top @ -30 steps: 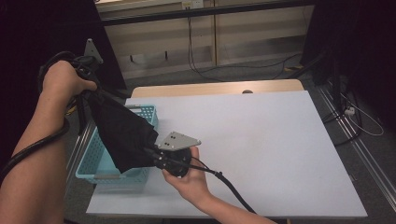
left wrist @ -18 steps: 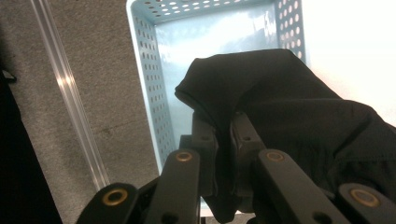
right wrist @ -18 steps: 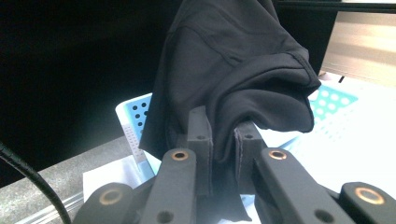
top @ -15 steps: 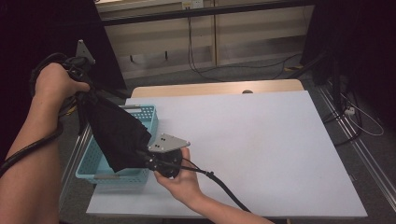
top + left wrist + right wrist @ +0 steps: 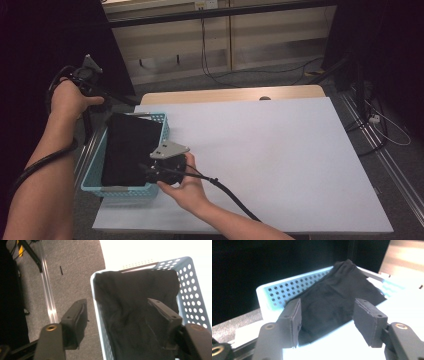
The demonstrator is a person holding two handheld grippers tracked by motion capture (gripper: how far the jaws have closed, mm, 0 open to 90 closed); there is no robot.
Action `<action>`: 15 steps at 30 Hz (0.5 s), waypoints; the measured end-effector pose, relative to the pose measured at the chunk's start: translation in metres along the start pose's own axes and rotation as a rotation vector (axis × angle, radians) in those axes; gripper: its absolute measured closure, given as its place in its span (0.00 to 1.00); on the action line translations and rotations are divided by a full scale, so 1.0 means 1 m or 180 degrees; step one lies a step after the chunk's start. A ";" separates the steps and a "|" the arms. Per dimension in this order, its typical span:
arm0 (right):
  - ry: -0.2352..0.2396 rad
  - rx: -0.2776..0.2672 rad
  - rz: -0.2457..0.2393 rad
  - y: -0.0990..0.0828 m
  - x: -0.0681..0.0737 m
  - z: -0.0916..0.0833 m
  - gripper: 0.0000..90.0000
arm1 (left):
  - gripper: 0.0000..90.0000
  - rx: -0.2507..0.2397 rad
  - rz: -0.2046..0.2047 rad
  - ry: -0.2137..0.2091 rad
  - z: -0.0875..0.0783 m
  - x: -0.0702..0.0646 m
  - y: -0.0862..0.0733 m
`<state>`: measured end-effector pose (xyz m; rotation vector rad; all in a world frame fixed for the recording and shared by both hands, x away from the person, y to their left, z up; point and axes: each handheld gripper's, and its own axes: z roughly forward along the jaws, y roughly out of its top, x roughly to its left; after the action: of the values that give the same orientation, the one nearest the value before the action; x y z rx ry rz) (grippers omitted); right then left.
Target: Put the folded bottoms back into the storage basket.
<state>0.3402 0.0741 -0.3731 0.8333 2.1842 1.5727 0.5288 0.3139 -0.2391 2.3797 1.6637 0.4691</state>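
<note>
Nearest to the viewer, at the bottom of the high view, the person's two forearms reach in over a white worktop (image 5: 280, 150). Each hand carries a two-jaw tool. Closest is the right tool (image 5: 150, 171), held low at the near right corner of a light blue perforated basket (image 5: 125, 189) that sits at the worktop's left edge. Its jaws have just been opening and now stand spread with nothing between them; in the right gripper view they frame the basket's near end without touching it. A folded black cloth (image 5: 131, 149) lies inside the basket, covering most of its floor, with one end riding up against a wall. Farther back and off to the left, the left tool (image 5: 102, 102) hangs above the basket's far left side, beyond the worktop's edge. Its jaws too have just been opening and are spread and empty; in the left gripper view they look down on the cloth from above, clear of it. Judging from this, the cloth has just been let go into the basket and the placing step looks finished. A next move would call for drawing both tools up and away without snagging the fabric or nudging the basket.
</note>
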 end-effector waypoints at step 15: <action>-0.0074 0.0094 0.0112 -0.030 -0.054 -0.053 0.27 | 0.22 -0.0164 0.0090 -0.0352 0.032 -0.016 -0.030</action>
<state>0.3434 -0.0060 -0.3873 0.8990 2.1931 1.5426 0.5096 0.3095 -0.2811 2.3497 1.5539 0.3730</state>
